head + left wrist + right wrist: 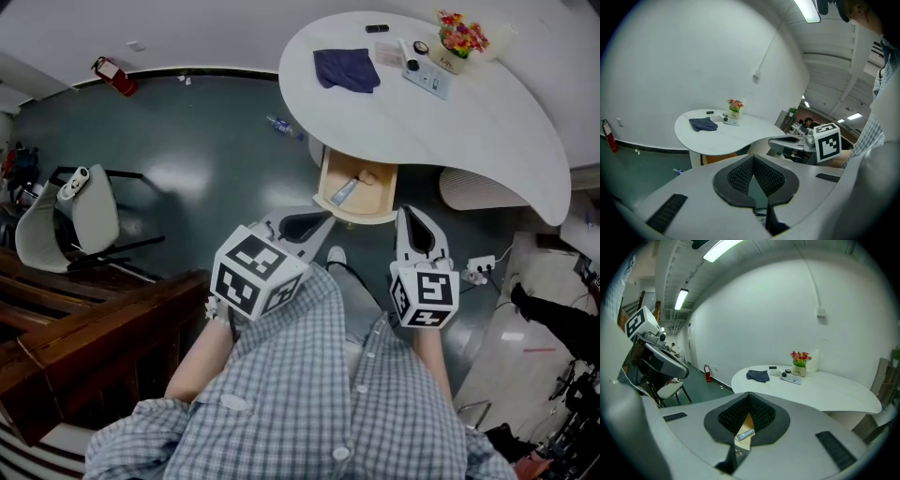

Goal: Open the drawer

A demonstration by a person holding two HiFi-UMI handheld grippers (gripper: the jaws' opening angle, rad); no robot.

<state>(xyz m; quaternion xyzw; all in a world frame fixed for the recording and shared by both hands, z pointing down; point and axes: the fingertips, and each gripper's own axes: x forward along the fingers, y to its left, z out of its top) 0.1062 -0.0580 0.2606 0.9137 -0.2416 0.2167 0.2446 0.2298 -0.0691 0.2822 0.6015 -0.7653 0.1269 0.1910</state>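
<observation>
The wooden drawer (324, 184) under the white table (469, 122) stands pulled out, and a small silver tube (343, 191) lies inside it. My left gripper (325, 218) and right gripper (410, 212) hover side by side just short of the drawer's front, both shut and empty. In the left gripper view the ribbed pads of the left gripper (753, 157) meet at the tip, with the right gripper (786, 139) off to the right. Through the gap under the right gripper (749, 393) the drawer (742, 439) and the tube (746, 433) show.
On the table lie a dark blue cloth (347, 68), a flower pot (459, 39) and small items. A grey chair (80, 211) and dark wooden furniture (84, 347) stand at the left. A power strip (480, 267) lies on the floor at the right.
</observation>
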